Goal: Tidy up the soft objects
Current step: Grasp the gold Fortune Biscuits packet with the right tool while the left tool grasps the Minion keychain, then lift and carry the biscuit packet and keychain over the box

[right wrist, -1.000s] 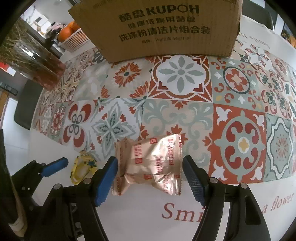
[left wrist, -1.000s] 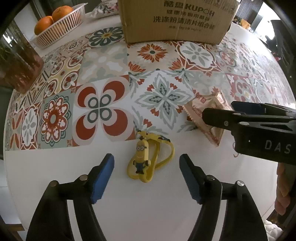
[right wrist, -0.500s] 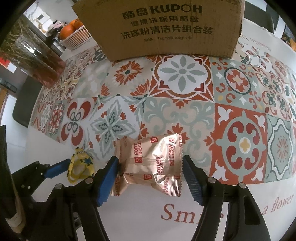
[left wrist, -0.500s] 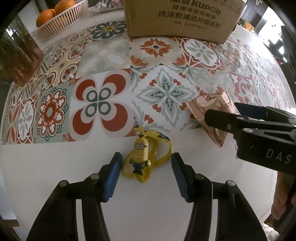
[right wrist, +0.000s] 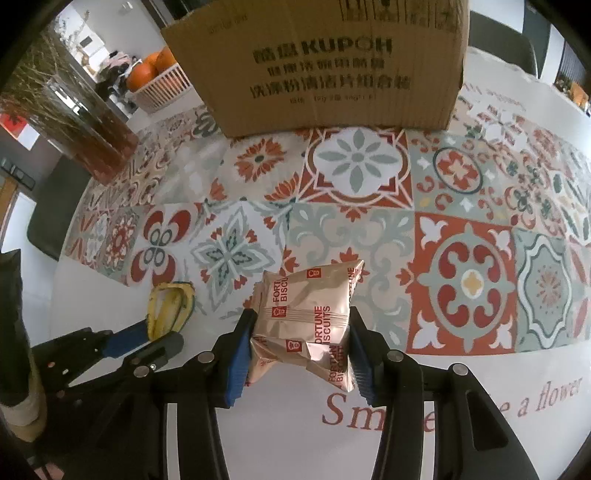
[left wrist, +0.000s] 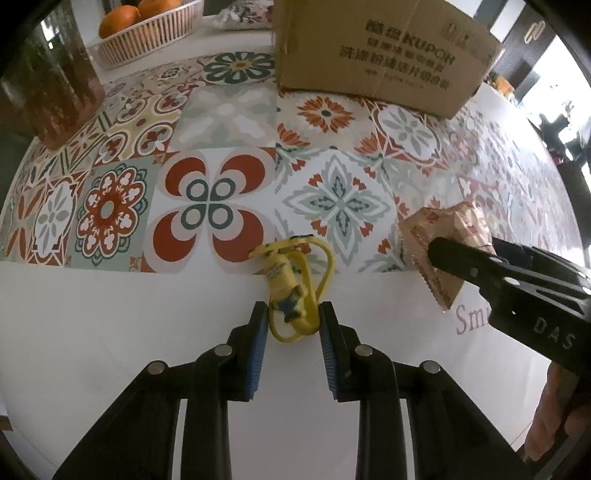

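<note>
A yellow minion toy with a yellow strap lies at the near edge of the tiled mat. My left gripper is shut on the toy's lower end, blue pads touching both sides. The toy also shows in the right wrist view. A gold Fortune Biscuits packet sits between the blue pads of my right gripper, which is shut on it and creases it. The packet shows at the right of the left wrist view, partly behind the right gripper's finger.
A brown KUPOH cardboard box stands at the back of the patterned mat. A white basket of oranges and a glass vase stand at the back left. White tabletop lies in front.
Both grippers have closed: the left onto the minion toy, the right onto the biscuit packet, which now stands crumpled between the pads. Both moved slightly forward.
</note>
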The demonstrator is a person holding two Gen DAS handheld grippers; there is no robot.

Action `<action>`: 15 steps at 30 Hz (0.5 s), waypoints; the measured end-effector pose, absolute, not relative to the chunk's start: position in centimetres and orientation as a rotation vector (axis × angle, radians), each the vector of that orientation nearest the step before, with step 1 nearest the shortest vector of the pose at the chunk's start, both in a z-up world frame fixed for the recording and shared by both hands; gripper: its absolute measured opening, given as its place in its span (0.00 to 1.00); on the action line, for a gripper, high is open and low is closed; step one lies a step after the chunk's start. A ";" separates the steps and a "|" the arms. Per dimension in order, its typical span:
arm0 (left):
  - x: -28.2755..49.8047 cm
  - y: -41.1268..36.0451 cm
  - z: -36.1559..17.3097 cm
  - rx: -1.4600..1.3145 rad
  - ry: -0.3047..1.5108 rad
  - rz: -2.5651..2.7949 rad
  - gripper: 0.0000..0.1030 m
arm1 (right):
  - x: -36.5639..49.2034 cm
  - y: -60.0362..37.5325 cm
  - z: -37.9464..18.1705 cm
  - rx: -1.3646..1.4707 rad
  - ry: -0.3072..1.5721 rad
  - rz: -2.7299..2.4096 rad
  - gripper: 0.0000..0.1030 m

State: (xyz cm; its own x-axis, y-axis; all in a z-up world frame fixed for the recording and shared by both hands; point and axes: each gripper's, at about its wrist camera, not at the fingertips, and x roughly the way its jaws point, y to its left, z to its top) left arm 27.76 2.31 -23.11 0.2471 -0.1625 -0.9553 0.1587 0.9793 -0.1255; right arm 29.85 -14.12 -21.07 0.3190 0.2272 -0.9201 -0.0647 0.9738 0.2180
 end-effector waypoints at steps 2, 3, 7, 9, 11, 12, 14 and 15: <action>27.7 2.6 -22.9 -0.011 1.293 -0.221 0.27 | 29.7 -14.1 -20.7 0.145 1.224 0.191 0.47; 27.6 2.7 -22.9 -0.015 1.291 -0.226 0.27 | 29.7 -14.1 -20.5 0.145 1.220 0.190 0.47; 27.7 2.9 -22.6 -0.044 1.281 -0.238 0.26 | 29.4 -14.0 -19.8 0.132 1.201 0.187 0.47; 27.5 3.2 -22.2 -0.061 1.266 -0.240 0.26 | 29.3 -13.8 -19.4 0.123 1.189 0.188 0.47; 27.4 2.8 -21.9 -0.065 1.249 -0.239 0.26 | 29.1 -13.7 -19.1 0.120 1.179 0.190 0.47; 27.3 2.8 -21.7 -0.067 1.241 -0.240 0.26 | 29.1 -13.7 -18.8 0.122 1.175 0.190 0.47; 27.2 2.8 -21.1 -0.069 1.219 -0.235 0.26 | 28.9 -13.7 -18.3 0.128 1.162 0.192 0.47; 27.2 2.9 -20.6 -0.068 1.206 -0.232 0.26 | 28.9 -13.7 -18.0 0.128 1.155 0.189 0.47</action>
State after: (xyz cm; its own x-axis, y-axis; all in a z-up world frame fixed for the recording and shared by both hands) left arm 27.20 2.86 -20.64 0.3362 -0.2142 -0.9171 0.1417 0.9742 -0.1755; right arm 28.92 -13.75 -18.03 0.3911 0.2145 -0.8950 -0.0828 0.9767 0.1979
